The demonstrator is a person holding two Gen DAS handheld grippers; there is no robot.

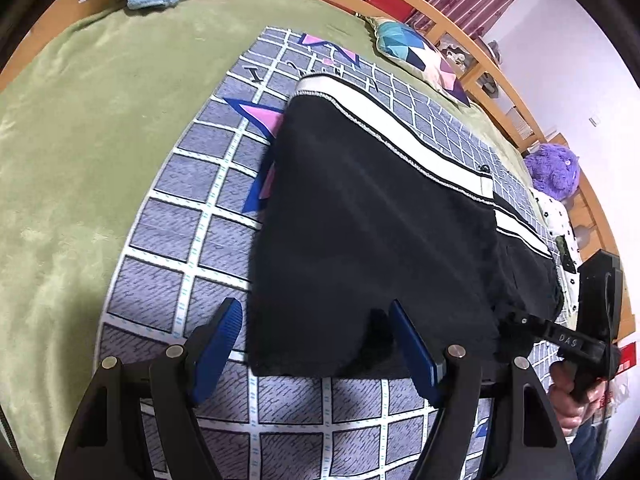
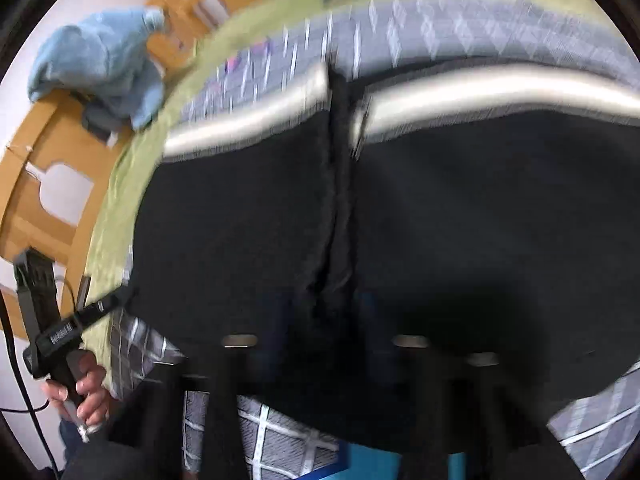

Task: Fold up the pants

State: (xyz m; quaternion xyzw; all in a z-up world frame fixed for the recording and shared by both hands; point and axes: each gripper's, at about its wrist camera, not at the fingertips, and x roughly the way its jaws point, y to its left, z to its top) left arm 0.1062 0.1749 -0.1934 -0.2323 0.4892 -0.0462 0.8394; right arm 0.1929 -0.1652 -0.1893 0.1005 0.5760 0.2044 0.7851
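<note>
The black pants (image 1: 372, 216) lie flat on the grid-patterned mat (image 1: 168, 240) that covers the middle of the bed (image 1: 72, 128), their white side stripe (image 1: 400, 120) along the far edge. They look already doubled leg over leg, so the lengthwise fold seems done and a cross fold is probably next.

The left gripper (image 1: 316, 344) hovers at the near hem with its blue fingers (image 1: 218, 344) wide apart, one just off the cloth's left edge and one over the cloth, apparently lined up to pinch that near corner.

In the right wrist view the pants (image 2: 400, 220) fill the frame, the picture is motion-blurred, and the right gripper (image 2: 320, 360) is dark against dark fabric; I cannot tell whether its fingers are apart or closed on cloth.

No containers are in view. A patterned pillow (image 1: 416, 52) sits by the far edge of the bed, and a blue plush toy (image 2: 104, 64) near a corner.
</note>
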